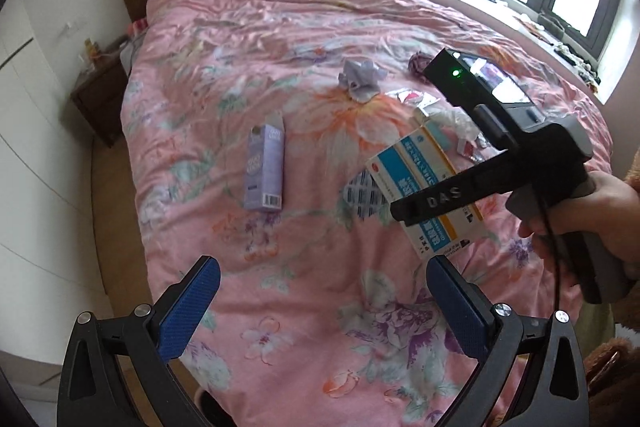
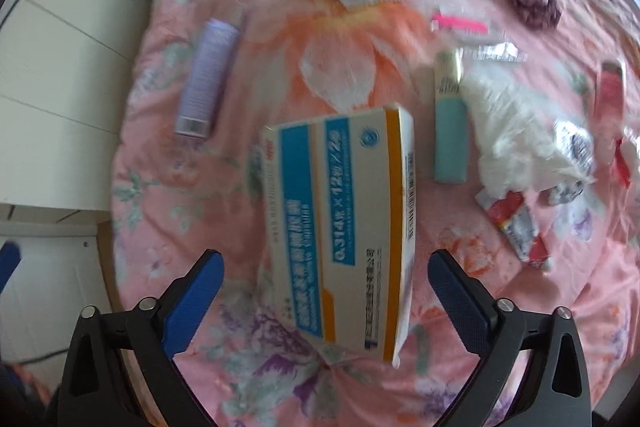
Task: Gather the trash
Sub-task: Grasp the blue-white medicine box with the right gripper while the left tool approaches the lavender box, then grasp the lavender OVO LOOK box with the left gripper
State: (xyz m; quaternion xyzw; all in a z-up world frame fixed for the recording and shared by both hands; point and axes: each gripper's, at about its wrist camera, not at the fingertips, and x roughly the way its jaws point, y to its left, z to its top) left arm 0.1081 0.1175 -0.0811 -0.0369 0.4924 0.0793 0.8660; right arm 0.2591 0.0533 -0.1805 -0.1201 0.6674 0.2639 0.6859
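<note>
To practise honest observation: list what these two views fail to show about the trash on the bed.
Box small print: right wrist view, motion blur.
Wrappers: right wrist view, blurred; left wrist view, right gripper partly covers them.
Whether the box rests on the quilt: neither view shows contact.

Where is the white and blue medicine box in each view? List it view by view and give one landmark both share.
Left wrist view: the medicine box sits right of centre, partly behind the right tongs.
Right wrist view: the medicine box fills the centre, between the open fingers of the right tongs.
Shared landmark: the purple carton, lying on the pink bedspread left of the box in both.
</note>
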